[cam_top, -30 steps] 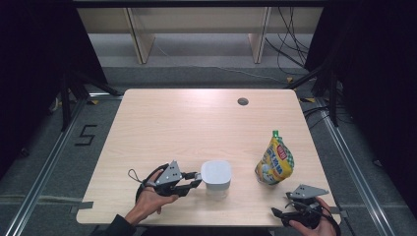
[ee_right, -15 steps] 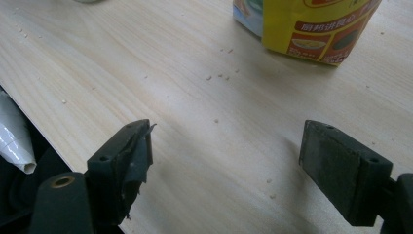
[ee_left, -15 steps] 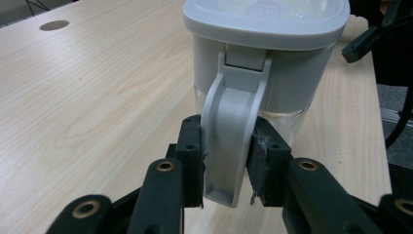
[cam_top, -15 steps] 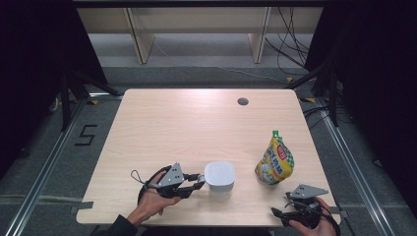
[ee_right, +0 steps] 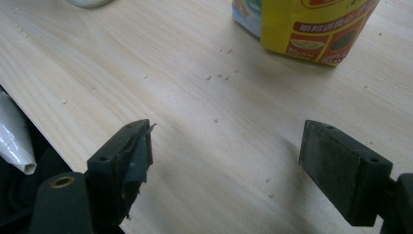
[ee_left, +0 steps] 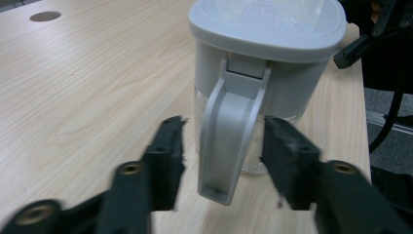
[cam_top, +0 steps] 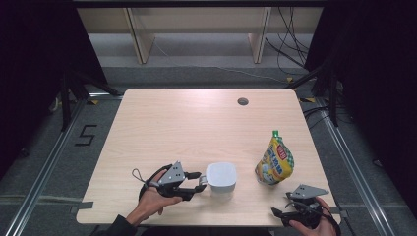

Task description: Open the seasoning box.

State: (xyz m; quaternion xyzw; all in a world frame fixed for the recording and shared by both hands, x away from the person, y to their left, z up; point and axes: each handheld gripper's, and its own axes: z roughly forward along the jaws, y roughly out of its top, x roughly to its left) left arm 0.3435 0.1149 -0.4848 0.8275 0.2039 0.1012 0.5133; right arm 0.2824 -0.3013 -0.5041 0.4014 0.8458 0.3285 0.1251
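Observation:
A clear jug [cam_top: 221, 176] with a grey-white lid [ee_left: 268, 29] stands near the table's front edge. Its grey handle [ee_left: 229, 141] hangs between the jaws of my left gripper [cam_top: 197, 182] [ee_left: 225, 131]. The jaws have just been opening, and a gap shows on each side of the handle, so the pads do not press on it. A yellow stand-up pouch [cam_top: 275, 162] [ee_right: 311, 29] with a green cap stands upright to the right of the jug. My right gripper [cam_top: 279, 212] [ee_right: 228, 131] rests at the front right corner, short of the pouch, jaws wide open with nothing between them.
The light wooden table [cam_top: 187, 128] has a round cable hole [cam_top: 243, 102] at the back right. Small crumbs [ee_right: 221, 75] lie on the wood in front of the pouch. Shelf legs and cables stand on the floor beyond the table.
The left gripper's jaws have spread apart off the jug's handle. The jug has slid a little to the right. The right gripper and the pouch have stayed in place.

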